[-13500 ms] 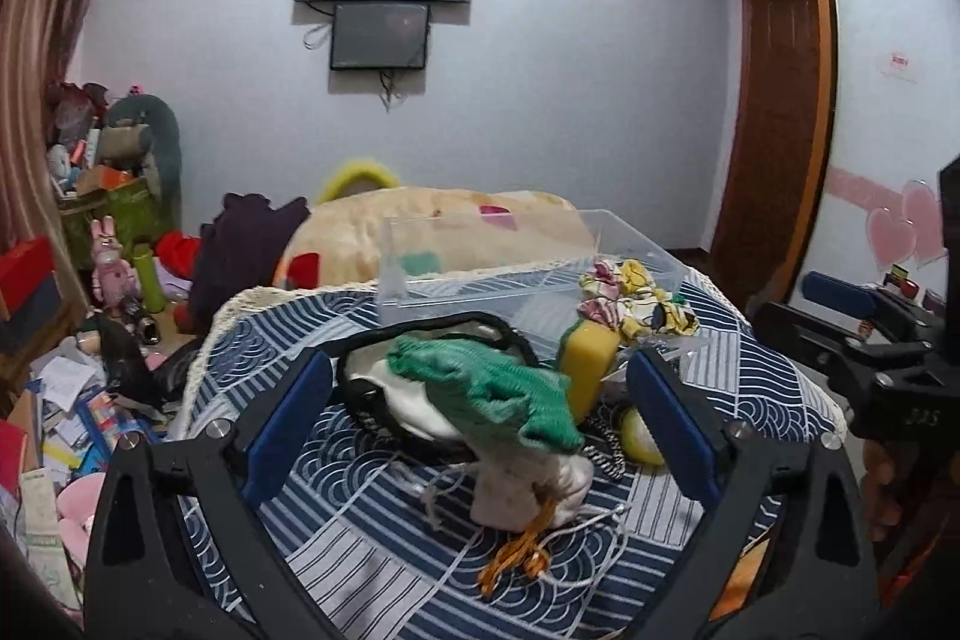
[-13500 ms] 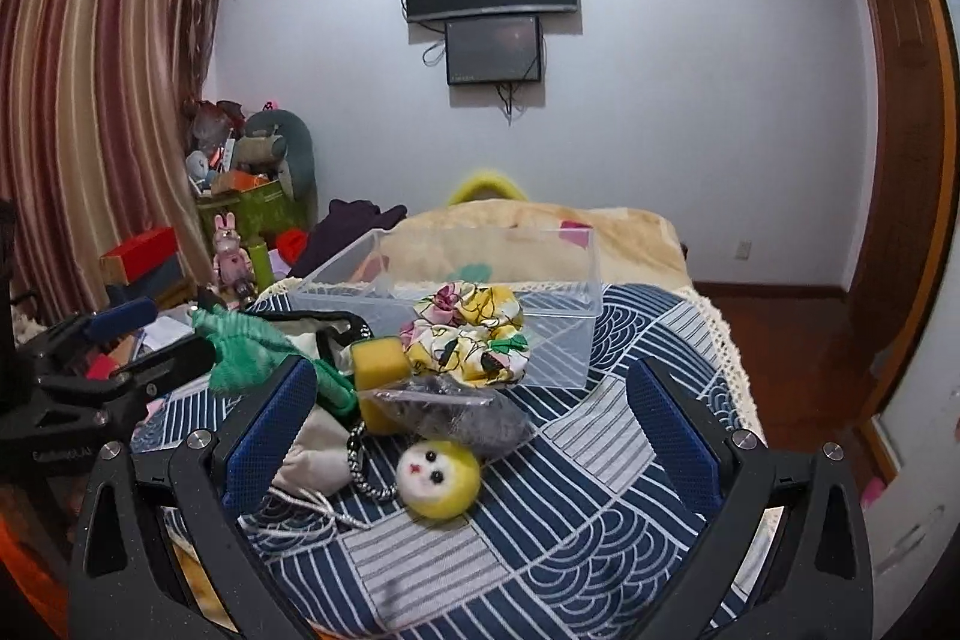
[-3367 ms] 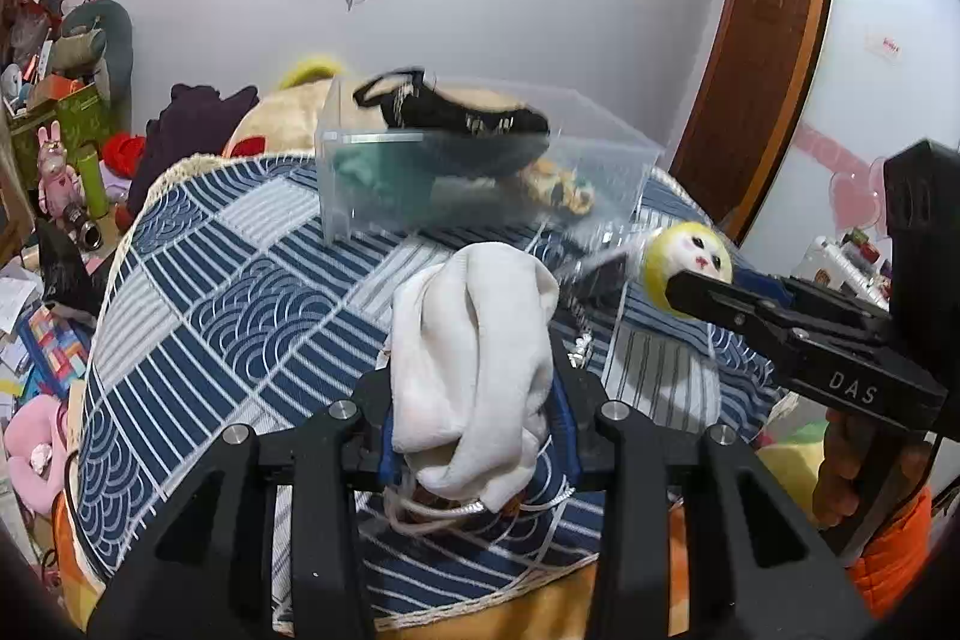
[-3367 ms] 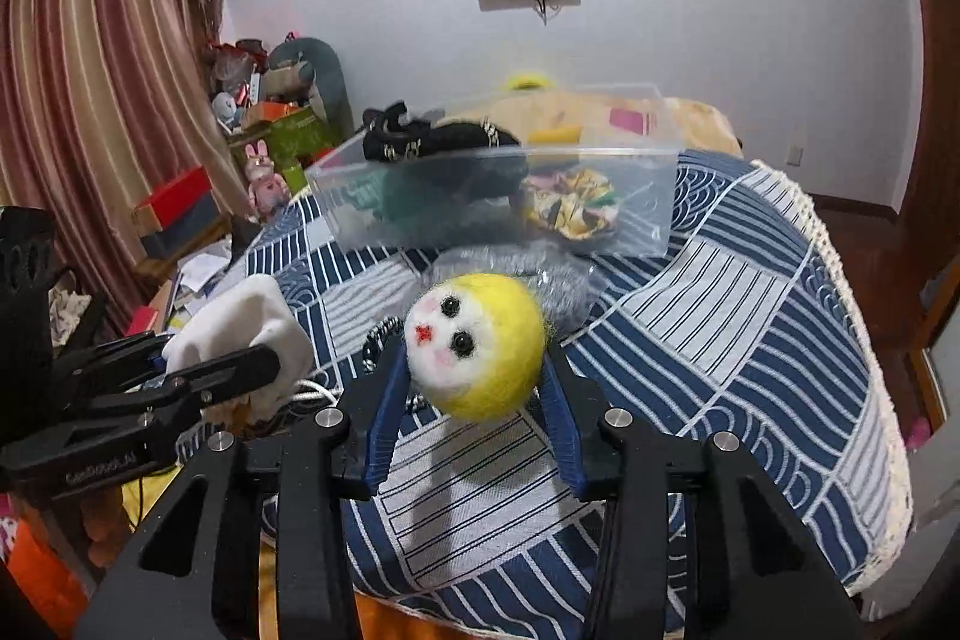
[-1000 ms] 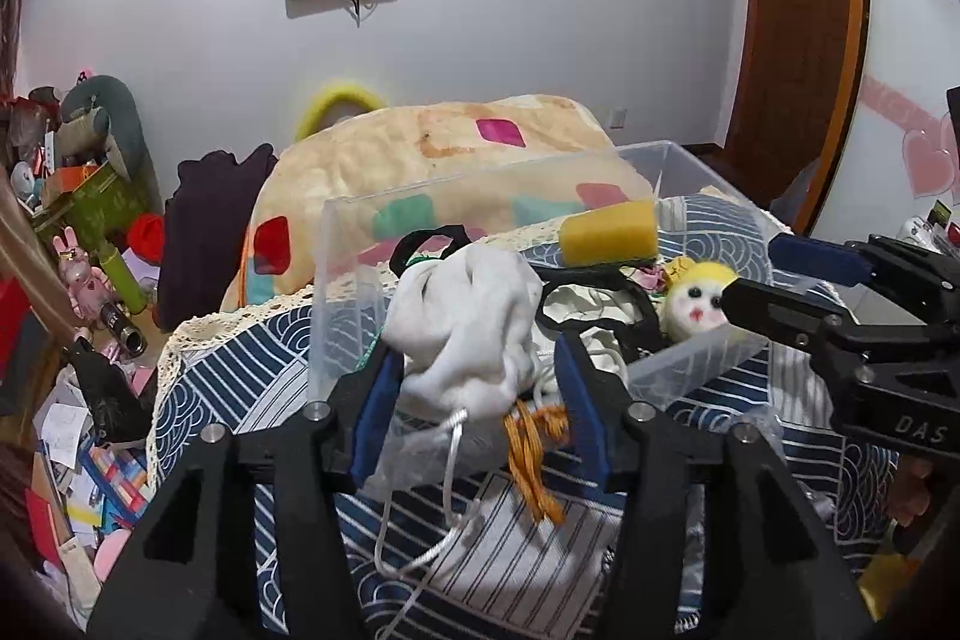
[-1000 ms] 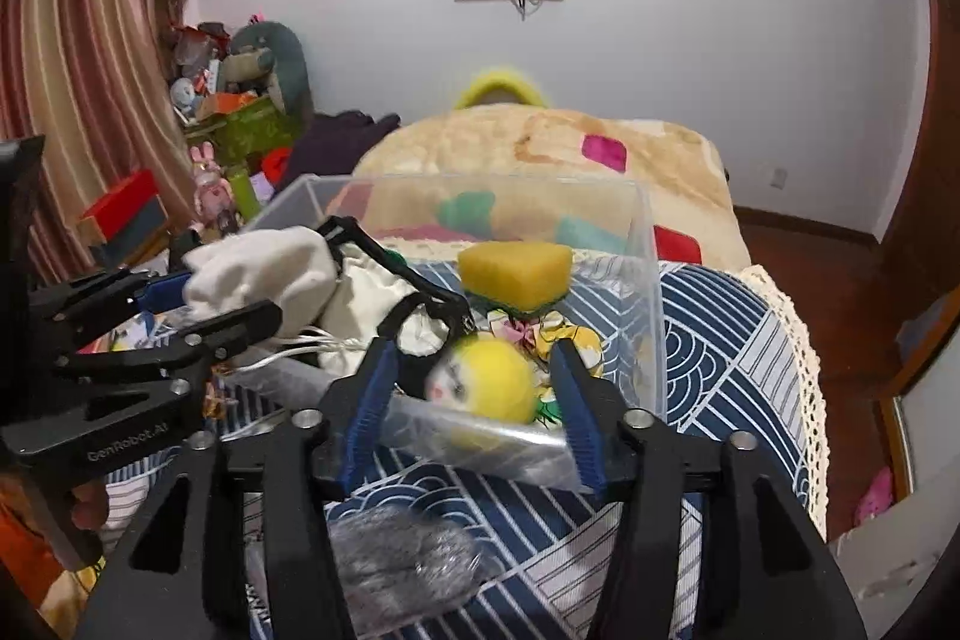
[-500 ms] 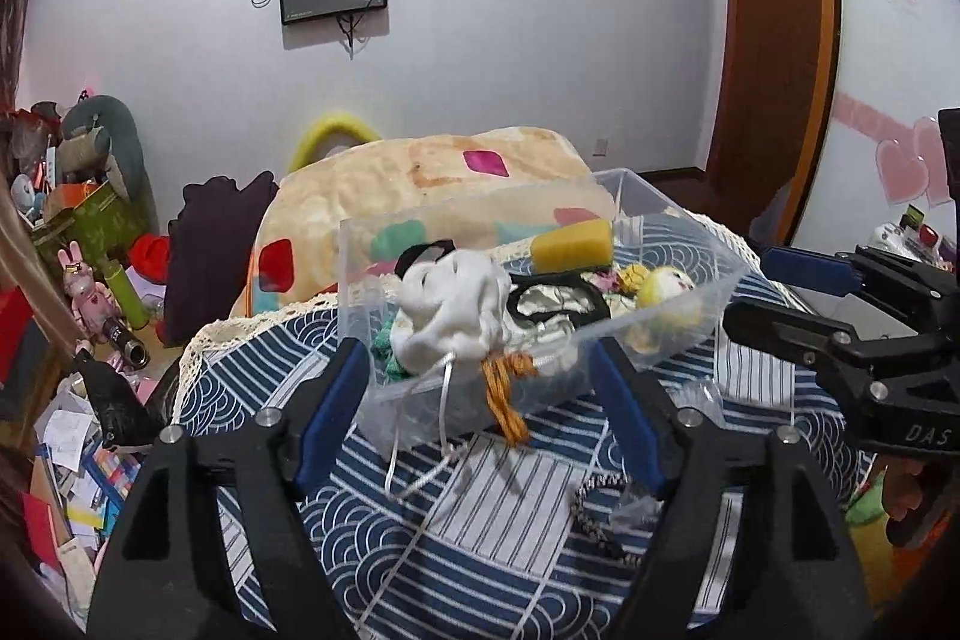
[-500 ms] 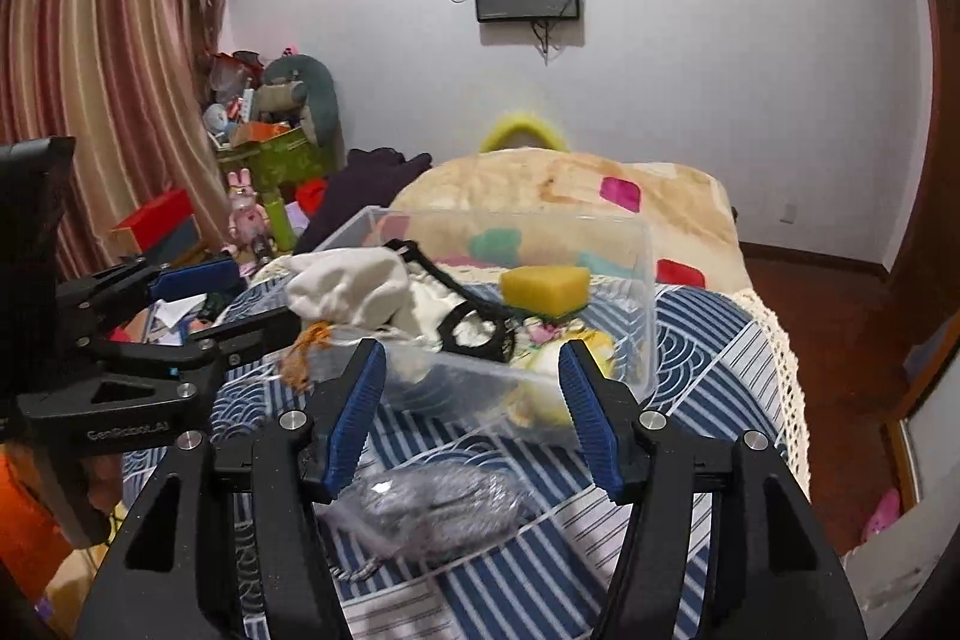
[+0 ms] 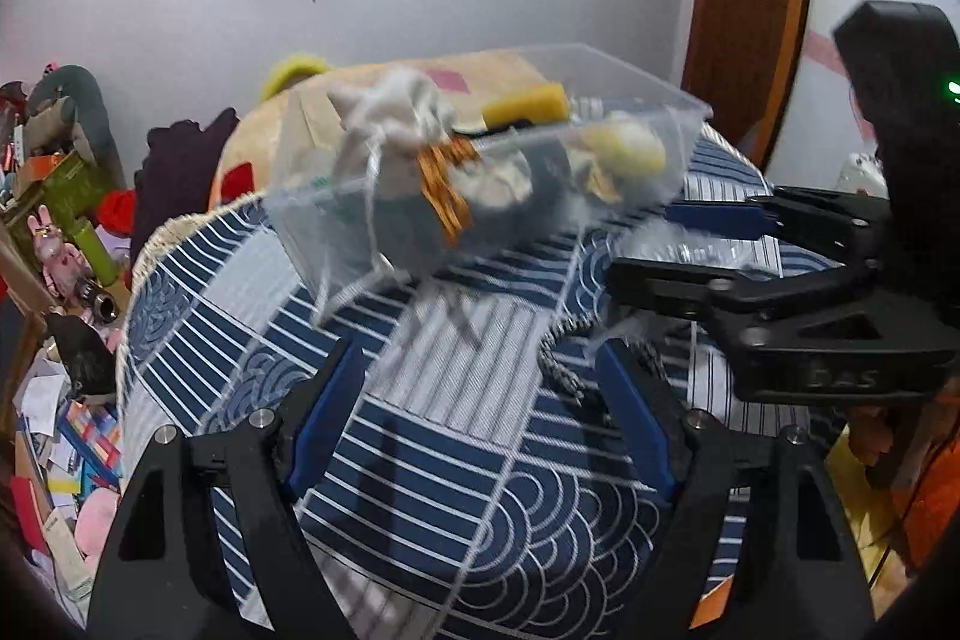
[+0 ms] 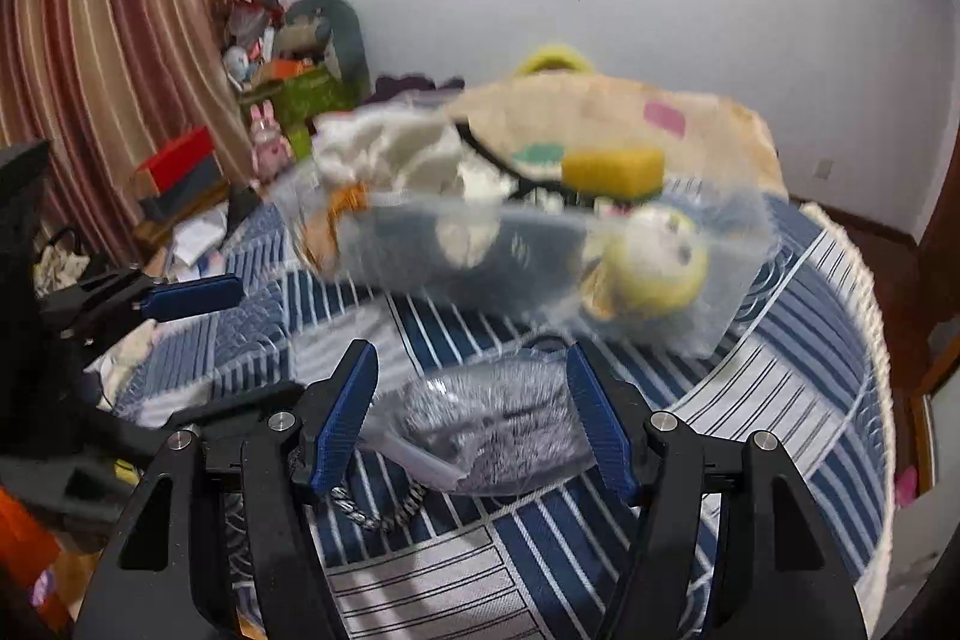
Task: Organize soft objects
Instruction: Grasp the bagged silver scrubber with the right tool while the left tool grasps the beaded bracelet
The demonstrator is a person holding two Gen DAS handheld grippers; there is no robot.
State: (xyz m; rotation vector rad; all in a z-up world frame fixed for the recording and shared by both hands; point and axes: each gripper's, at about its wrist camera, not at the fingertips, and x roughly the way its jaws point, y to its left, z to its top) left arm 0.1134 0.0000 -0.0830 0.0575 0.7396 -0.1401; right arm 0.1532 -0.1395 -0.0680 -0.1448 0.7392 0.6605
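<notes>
Motion blur smears both views, so the contents of the clear plastic bin [image 10: 729,304] at 12 o'clock are hard to read: a white cloth pouch [image 9: 390,112], yellow sponge [image 10: 613,172] and yellow plush ball [image 10: 657,262] show through its walls. The blue patterned bedspread [image 9: 468,490] lies bare before the left gripper [image 9: 480,412], jaws wide, holding nothing. The right gripper [image 10: 473,415] spreads around a grey bagged bundle [image 10: 498,424], unclamped; a chain [image 10: 372,511] peeks at 7 o'clock.
</notes>
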